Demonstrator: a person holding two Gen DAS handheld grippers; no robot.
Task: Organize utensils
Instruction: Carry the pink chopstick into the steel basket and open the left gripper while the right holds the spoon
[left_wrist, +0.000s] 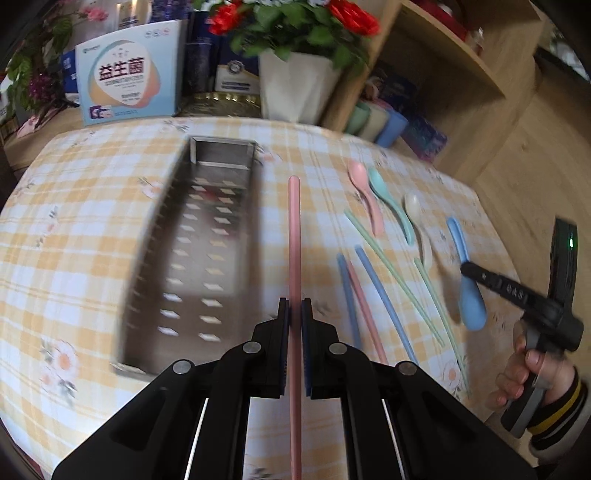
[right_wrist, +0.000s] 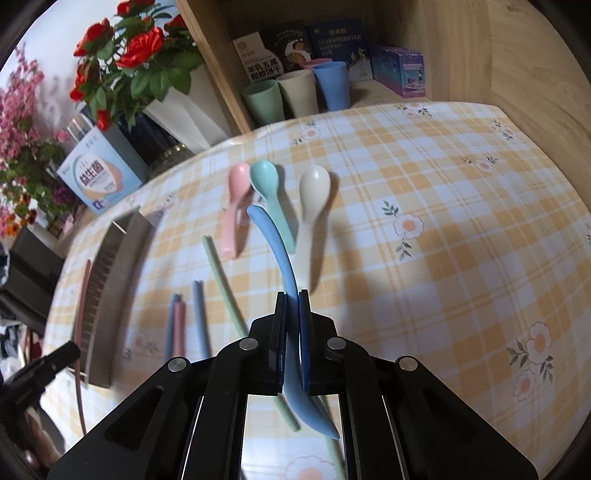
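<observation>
We hold pink chopstick (left_wrist: 294, 236) in left gripper (left_wrist: 295, 310), jaws closed on it, just right of metal tray (left_wrist: 155, 251). Right gripper (right_wrist: 294, 302) pinches blue spoon (right_wrist: 275, 243) above tablecloth (right_wrist: 424, 192). We shift chopstick left over tray, keep it lengthwise, lower before release.

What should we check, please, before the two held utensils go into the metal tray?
1. Left gripper grip on the pink chopstick: ok, jaws shut on it.
2. Right gripper grip on the blue spoon: ok, jaws shut on its handle.
3. Metal tray free to receive: ok, nothing visible inside.
4. Chopstick lined up over the tray: not ok, it sits to the tray's right.
5. Blue spoon clear of the spoons on the table: cannot tell, its tip overlaps the teal spoon in the right wrist view.
6. Chopstick grip balanced: cannot tell, its rear end runs out of view.
</observation>
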